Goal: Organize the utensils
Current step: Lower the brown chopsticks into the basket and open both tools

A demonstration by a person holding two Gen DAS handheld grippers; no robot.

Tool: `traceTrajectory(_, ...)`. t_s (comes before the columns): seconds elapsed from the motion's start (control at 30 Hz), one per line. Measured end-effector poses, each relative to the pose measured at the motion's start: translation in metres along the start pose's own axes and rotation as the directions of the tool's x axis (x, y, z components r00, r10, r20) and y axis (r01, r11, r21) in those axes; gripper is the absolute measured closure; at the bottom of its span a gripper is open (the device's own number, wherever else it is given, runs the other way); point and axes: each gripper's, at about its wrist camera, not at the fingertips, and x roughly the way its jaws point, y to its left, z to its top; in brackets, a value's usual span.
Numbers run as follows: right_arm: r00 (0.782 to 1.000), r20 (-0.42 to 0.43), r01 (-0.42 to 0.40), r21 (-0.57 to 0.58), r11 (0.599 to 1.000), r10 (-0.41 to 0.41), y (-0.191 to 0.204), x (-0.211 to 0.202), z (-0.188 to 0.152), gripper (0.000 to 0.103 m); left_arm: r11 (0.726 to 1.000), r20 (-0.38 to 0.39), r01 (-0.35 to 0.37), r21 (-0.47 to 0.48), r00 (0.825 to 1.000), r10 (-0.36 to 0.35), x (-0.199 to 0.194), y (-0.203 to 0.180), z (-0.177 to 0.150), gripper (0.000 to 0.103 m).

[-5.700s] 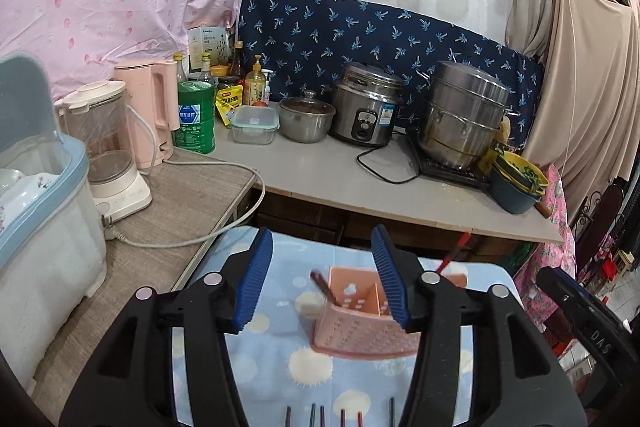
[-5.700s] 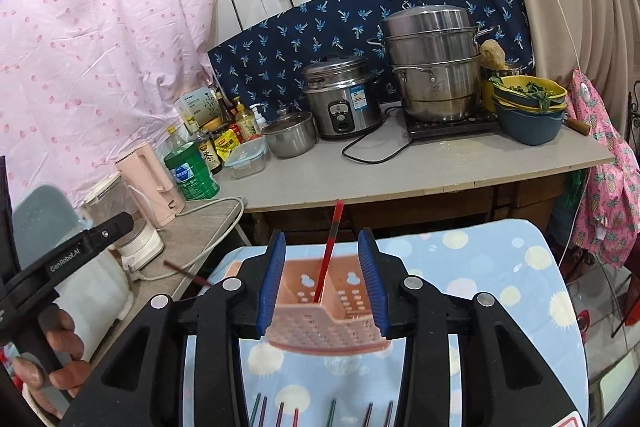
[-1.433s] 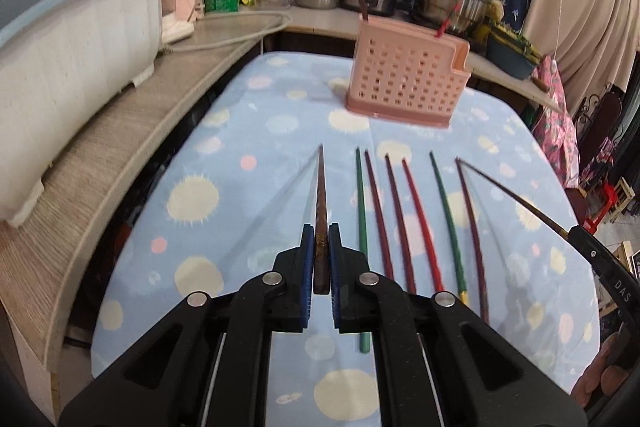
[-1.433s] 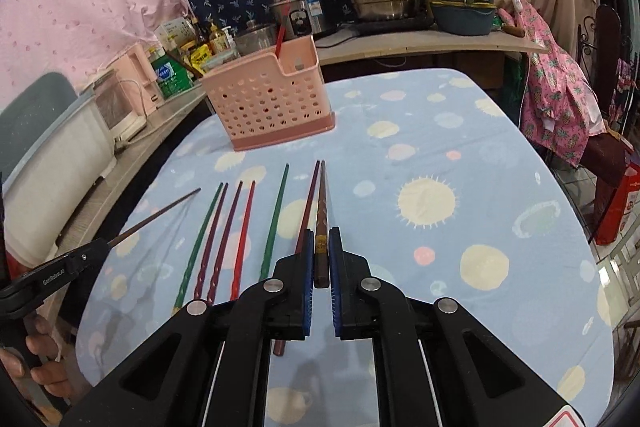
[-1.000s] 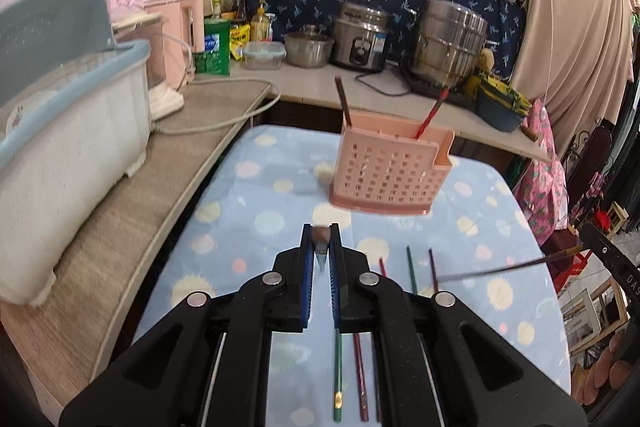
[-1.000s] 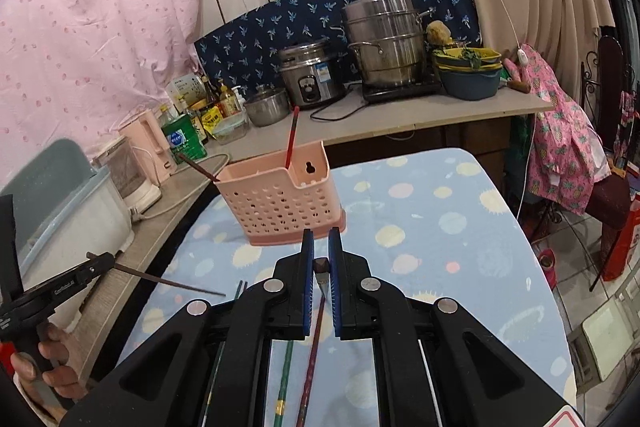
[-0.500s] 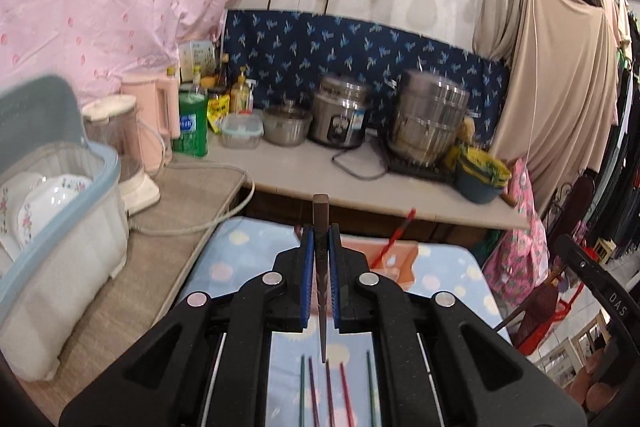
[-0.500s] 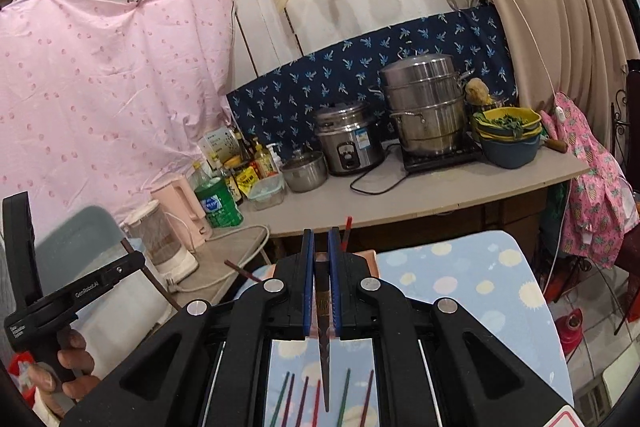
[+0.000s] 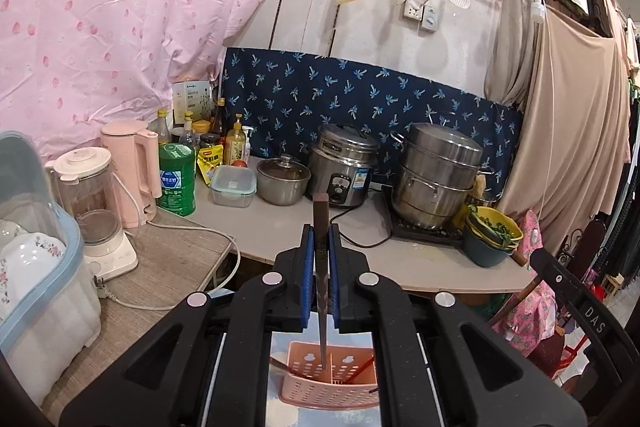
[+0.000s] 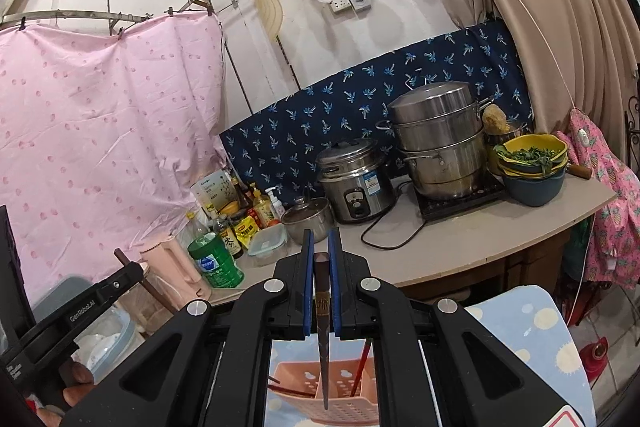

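Now both grippers, left gripper (image 9: 320, 259) and right gripper (image 10: 321, 267), are each pinching a dark brown wooden chopstick (image 9: 321, 267) upright; aim tips squarely into the near pink perforated plastic basket (image 9: 332, 387) before lowering and releasing

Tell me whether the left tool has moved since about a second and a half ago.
Yes. The left tool rose from the tablecloth: its chopstick now hangs tip-down above the pink basket.

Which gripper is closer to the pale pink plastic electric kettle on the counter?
Left. In the right wrist view the left gripper appears just in front of the pale pink plastic electric kettle; the right gripper is further to the right, away from it.
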Motion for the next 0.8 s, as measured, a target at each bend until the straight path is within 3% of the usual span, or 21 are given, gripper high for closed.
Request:
traceTrajectory(0.33,0.999,-0.04,0.022,-0.012,1.0,-0.023,-0.017,0.043,-0.027,0.096,1.0,-0.081,-0.008,0.008,0.997,0.008,0.049,0.0,-0.034,0.096)
traceTrajectory(0.8,0.988,-0.147,0.034,-0.039,0.999,-0.039,-0.026,0.06,-0.077,0.096,0.999,-0.177,-0.033,0.01,0.984,0.034,0.072,0.013,-0.073,0.095)
